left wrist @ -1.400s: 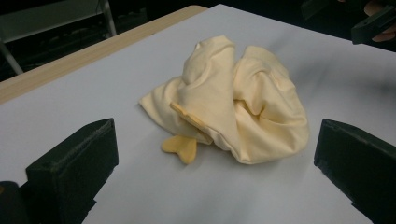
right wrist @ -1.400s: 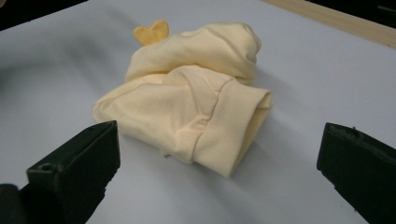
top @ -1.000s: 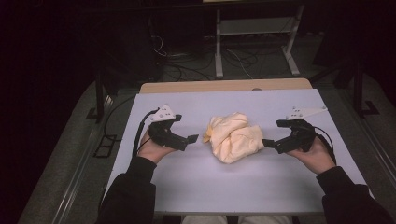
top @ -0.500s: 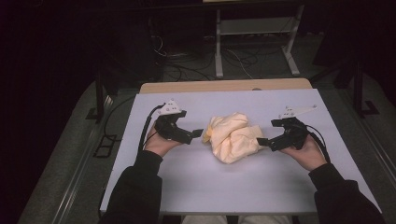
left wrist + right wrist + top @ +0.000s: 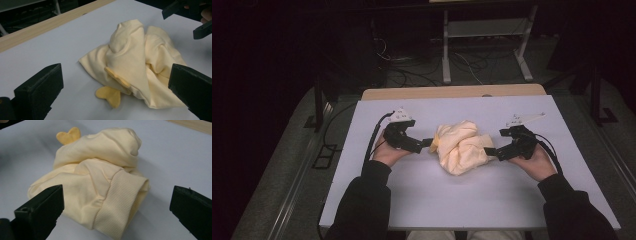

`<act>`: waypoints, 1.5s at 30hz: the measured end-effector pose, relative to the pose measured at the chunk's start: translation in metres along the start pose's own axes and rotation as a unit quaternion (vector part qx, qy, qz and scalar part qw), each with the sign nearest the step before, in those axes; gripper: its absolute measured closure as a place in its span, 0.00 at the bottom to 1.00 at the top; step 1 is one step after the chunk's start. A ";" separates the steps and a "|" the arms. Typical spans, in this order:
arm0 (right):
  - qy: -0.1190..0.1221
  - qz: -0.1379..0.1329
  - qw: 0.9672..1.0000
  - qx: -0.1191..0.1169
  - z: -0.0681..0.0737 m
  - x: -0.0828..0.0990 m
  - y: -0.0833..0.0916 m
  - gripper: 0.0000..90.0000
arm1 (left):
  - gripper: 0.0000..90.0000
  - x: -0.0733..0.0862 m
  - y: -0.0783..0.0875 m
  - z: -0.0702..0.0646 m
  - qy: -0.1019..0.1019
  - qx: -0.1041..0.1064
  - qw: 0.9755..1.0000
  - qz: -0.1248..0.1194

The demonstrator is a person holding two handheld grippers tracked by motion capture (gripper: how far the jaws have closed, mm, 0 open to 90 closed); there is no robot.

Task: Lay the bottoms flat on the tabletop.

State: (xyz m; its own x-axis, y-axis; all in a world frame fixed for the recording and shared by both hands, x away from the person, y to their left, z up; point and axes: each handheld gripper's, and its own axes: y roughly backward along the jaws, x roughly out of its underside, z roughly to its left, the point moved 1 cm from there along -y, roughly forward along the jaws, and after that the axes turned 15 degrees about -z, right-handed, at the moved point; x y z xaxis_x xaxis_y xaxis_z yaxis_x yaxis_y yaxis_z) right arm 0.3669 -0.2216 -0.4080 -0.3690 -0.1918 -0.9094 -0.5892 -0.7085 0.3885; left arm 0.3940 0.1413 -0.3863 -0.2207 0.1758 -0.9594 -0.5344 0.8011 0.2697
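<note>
Centrally on the white counter (image 5: 412, 200) a crumpled pale-yellow garment (image 5: 460, 147) is seen. The left tool (image 5: 426, 143) is held at its 9 o'clock, jaws spread wide, just beside the cloth. The right tool (image 5: 492, 150) is held at 3 o'clock, jaws also wide, near the ribbed cuff (image 5: 120, 205). A darker yellow tab (image 5: 108, 96) is noted at the garment's edge.
</note>
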 end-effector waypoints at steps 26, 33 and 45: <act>-0.040 0.028 0.999 -0.016 -0.013 0.022 -0.014 0.14 | 0.05 0.042 -0.045 0.011 0.073 0.015 0.996 0.047; -0.051 0.041 0.997 -0.031 -0.016 0.024 -0.013 0.29 | 0.24 0.049 -0.044 0.012 0.093 0.032 0.995 0.025; -0.053 0.068 0.995 -0.042 -0.015 0.027 -0.013 0.96 | 0.77 0.049 -0.050 0.008 0.101 0.054 0.993 0.019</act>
State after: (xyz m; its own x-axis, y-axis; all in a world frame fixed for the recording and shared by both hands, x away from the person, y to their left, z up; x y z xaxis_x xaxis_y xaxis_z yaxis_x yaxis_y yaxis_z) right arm 0.3751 -0.2275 -0.4393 -0.5172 -0.2206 -0.8270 -0.4680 -0.7361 0.4890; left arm 0.4161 0.1148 -0.4478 -0.4049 0.0975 -0.9091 -0.4340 0.8547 0.2850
